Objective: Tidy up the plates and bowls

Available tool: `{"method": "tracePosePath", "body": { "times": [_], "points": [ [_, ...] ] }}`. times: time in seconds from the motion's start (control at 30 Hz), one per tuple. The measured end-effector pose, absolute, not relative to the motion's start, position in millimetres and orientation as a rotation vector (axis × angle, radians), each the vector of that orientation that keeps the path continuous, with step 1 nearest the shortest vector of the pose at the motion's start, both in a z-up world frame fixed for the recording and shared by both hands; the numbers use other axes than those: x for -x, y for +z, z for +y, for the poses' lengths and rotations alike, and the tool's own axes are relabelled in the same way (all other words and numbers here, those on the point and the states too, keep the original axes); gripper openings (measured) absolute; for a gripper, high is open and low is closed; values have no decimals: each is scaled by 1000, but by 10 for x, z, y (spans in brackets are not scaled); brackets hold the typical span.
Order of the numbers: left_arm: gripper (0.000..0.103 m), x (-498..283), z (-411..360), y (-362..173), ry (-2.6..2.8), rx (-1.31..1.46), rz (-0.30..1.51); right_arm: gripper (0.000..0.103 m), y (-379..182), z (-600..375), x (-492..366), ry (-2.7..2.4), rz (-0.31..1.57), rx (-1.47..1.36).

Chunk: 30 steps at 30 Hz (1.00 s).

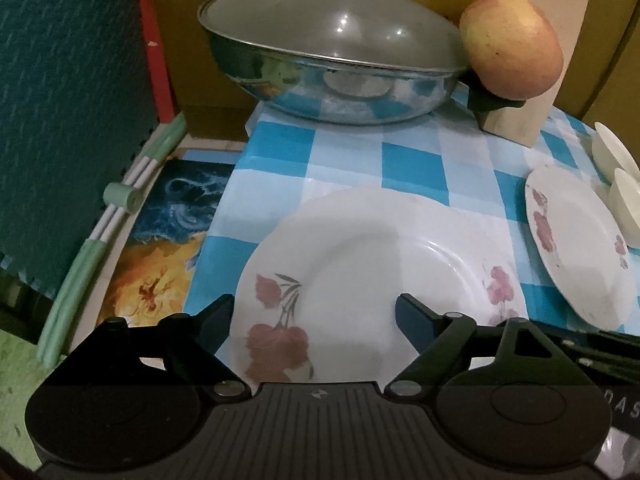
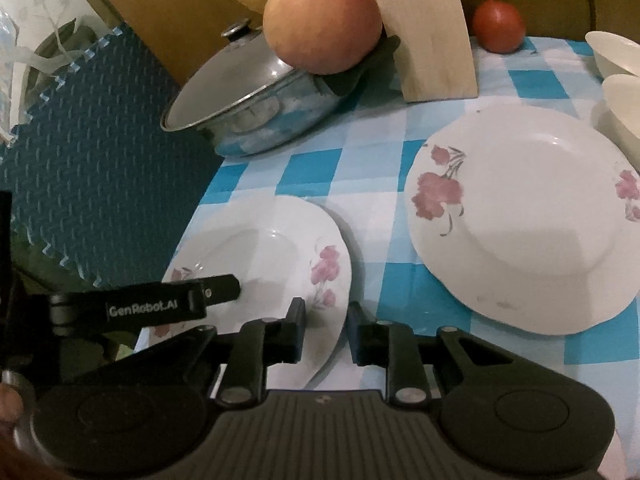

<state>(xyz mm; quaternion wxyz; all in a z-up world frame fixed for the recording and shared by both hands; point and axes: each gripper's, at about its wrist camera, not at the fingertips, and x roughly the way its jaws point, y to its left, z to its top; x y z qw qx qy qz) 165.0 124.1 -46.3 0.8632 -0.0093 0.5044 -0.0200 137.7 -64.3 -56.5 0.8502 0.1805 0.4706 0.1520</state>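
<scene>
A white plate with pink flowers [image 1: 360,260] [image 2: 260,248] lies at the left edge of the blue-checked cloth [image 2: 312,168]. My left gripper [image 1: 316,318] is open wide. Its left finger is outside the plate's left rim and its right finger [image 2: 216,288] hangs over the plate's well. My right gripper [image 2: 326,332] is nearly closed, and the plate's right rim fills the gap between its pads. A second flowered plate [image 2: 520,220] [image 1: 576,240] lies flat to the right. Two cream bowls [image 2: 616,52] [image 2: 624,108] stand beyond it.
A lidded steel pan [image 1: 328,60] stands behind the plates, with an apple [image 1: 512,44] on its handle and a wooden block [image 2: 432,40] beside it. A tomato [image 2: 498,26] sits at the back. A teal foam mat [image 1: 72,100] and a green-white tube [image 1: 120,196] lie beyond the cloth's left edge.
</scene>
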Motion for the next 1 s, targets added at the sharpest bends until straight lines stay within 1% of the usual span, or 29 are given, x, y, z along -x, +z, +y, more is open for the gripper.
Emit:
{"method": "tracePosePath", "body": {
  "times": [0.27, 0.47, 1.0],
  "points": [
    [89, -1491, 1177, -319, -24, 3, 1026, 23, -463, -693, -1238, 332, 964, -382],
    [88, -1421, 1042, -311, -43, -45, 1027, 23, -526, -769, -1127, 318, 978, -398],
    [88, -1167, 803, -168, -82, -81, 996, 23, -377, -1008, -781, 310, 943, -399]
  ]
}}
